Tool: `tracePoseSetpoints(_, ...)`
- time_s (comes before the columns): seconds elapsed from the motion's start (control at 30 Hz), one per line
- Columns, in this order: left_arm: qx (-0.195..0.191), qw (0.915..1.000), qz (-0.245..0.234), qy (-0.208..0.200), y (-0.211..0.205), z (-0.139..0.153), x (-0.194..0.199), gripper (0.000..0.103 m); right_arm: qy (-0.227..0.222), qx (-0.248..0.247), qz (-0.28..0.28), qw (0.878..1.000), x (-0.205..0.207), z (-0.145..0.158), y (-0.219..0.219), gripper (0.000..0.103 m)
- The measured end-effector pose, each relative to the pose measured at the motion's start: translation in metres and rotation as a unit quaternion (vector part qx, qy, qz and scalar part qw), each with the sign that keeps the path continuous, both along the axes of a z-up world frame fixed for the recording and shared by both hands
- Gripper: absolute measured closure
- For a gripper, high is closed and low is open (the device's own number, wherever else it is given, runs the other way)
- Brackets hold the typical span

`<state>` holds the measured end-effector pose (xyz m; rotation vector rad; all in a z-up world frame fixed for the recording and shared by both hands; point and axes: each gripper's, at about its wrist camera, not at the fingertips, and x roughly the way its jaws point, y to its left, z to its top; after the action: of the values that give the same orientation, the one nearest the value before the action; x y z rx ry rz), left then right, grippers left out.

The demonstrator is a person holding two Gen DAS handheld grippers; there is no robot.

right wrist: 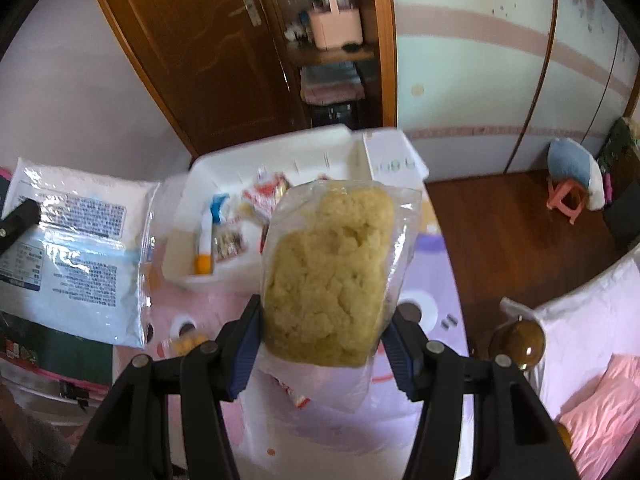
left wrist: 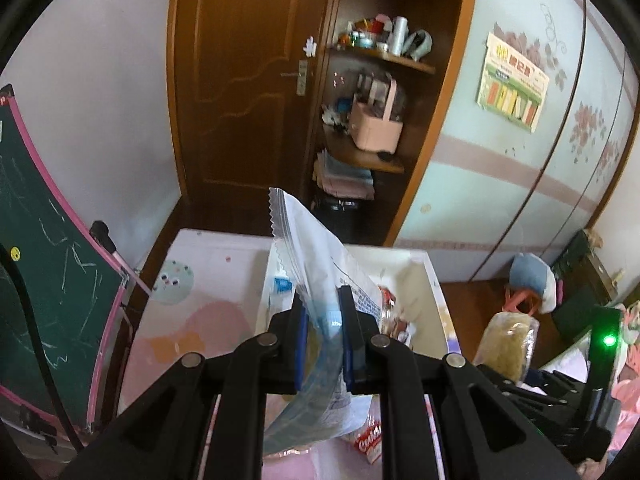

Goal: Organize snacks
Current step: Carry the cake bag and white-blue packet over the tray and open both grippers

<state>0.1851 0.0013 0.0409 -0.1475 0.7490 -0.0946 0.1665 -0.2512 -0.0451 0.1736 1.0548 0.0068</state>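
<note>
Up close, crumbly yellow snack block (right wrist: 328,276) in clear wrap

Glossy clear plastic on yellow snack bag (right wrist: 328,272) and white-blue pouch (left wrist: 316,280); white tray (right wrist: 280,148) matt plastic; door (left wrist: 244,72) varnished wood.

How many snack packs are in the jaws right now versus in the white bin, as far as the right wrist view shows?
Held in jaws: 2 (blue-white bag in the left gripper, yellow cake pack in the right gripper)
In the bin: at least 3 (white tube, small dark pack, red-white pack); others may be hidden
Total: 5 visible
</note>
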Motion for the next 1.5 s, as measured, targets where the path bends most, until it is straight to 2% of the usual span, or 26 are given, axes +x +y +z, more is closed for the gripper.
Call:
tracePoseSetpoints(0.3,0.009,0.9994,0.002,-0.034,-0.002,0.025,0.027,0.092,-0.064,-0.011,0.011,0.998,0.026,0.047,0.001,0.047)
tracePoseSetpoints(0.5,0.013,0.9991,-0.001,-0.041,-0.006,0.031,0.046,0.092,-0.086,-0.024,0.026,0.996,0.042,0.056,0.011,0.047)
tracePoseSetpoints(0.63,0.02,0.9991,-0.005,-0.038,-0.011,0.024,0.06,0.092,-0.093,-0.03,0.033,0.995,0.055,0.059,0.016,0.047)
tracePoseSetpoints(1.1,0.016,0.9993,-0.027,0.018,-0.022,-0.018,0.115,0.092,-0.083,-0.045,0.033,0.995,0.102,0.039,0.022,0.047)
tracePoseSetpoints(1.5,0.029,0.9972,-0.046,0.051,-0.036,-0.055,0.153,0.092,-0.042,-0.054,0.027,0.997,0.136,0.002,0.019,0.046)
